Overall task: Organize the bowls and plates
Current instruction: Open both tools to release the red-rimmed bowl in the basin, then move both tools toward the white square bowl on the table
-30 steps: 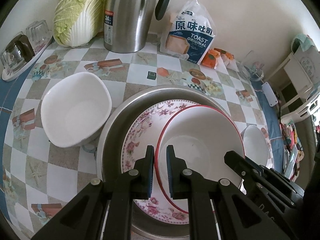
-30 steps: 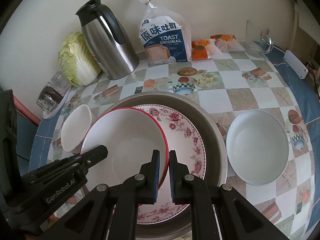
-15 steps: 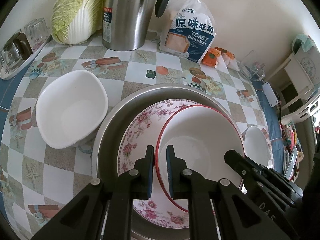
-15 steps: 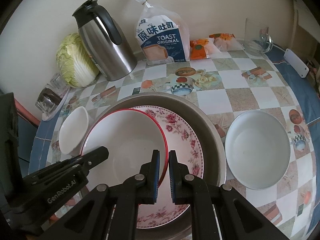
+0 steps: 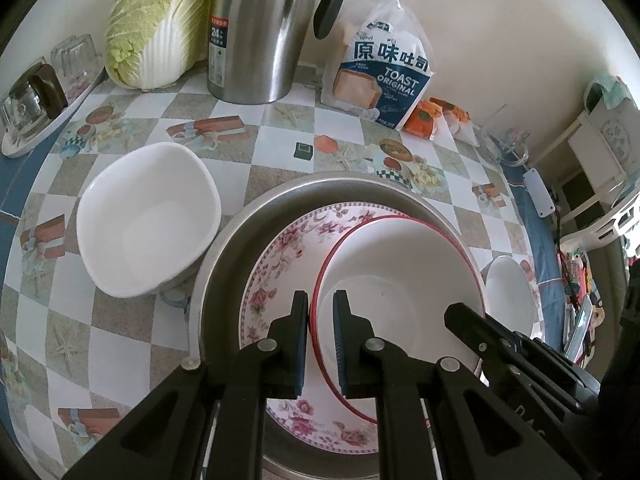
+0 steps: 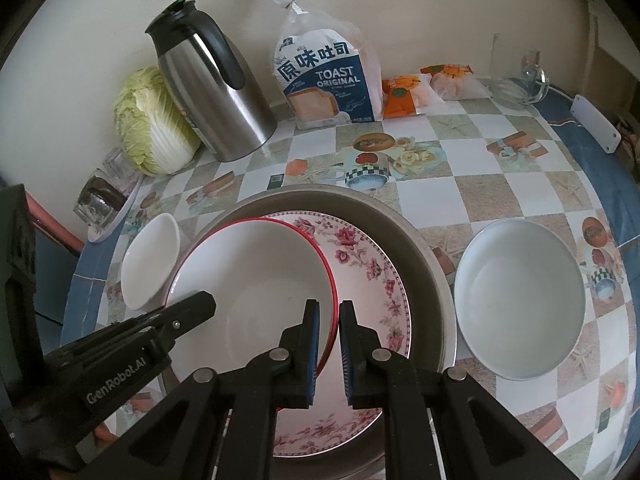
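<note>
Over the floral plate (image 5: 280, 264), both tongs pinch the red-rimmed bowl (image 5: 400, 276).

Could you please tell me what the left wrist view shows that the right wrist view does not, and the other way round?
Only the left wrist view shows the white shelving at the far right. Only the right wrist view shows the thermos lid and the "GenRobot.AI" lettering on the left hand-held gripper. Both show the red-rimmed bowl on the floral plate in the metal basin, two white bowls, cabbage and toast bag.
</note>
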A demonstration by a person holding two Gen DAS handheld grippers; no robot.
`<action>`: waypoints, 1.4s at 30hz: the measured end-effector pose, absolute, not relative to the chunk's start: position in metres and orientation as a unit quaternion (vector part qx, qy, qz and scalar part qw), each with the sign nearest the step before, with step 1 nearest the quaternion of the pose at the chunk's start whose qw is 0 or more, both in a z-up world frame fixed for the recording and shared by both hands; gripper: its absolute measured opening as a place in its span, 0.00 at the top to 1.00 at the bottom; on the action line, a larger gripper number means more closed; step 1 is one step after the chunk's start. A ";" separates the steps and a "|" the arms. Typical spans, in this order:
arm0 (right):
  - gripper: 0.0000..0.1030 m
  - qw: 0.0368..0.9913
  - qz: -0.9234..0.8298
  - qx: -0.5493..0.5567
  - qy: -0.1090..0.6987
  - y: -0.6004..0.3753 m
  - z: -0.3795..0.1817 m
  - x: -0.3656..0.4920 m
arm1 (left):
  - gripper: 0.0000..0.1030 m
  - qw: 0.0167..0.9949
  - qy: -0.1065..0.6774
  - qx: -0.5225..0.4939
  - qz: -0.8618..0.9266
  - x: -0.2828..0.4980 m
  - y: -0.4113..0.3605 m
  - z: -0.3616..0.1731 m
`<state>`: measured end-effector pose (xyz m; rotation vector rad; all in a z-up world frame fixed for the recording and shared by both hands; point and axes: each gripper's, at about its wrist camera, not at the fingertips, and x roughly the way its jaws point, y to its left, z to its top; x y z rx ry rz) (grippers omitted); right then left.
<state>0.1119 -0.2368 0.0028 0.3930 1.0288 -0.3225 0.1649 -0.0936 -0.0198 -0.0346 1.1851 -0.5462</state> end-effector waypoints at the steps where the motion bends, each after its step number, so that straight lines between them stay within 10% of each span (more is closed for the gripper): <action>1: 0.88 0.840 -0.152 0.185 0.487 -0.236 0.003 0.112 | 0.90 0.795 0.550 -0.017 -0.255 0.165 -0.093 -0.018; 23: 0.88 0.866 -0.157 0.151 0.451 -0.228 0.059 0.101 | 0.68 0.832 0.505 -0.016 -0.228 0.157 -0.063 0.041; 42: 0.15 0.853 -0.162 0.142 0.475 -0.230 0.039 0.105 | 0.14 0.829 0.530 0.005 -0.179 0.164 -0.055 0.019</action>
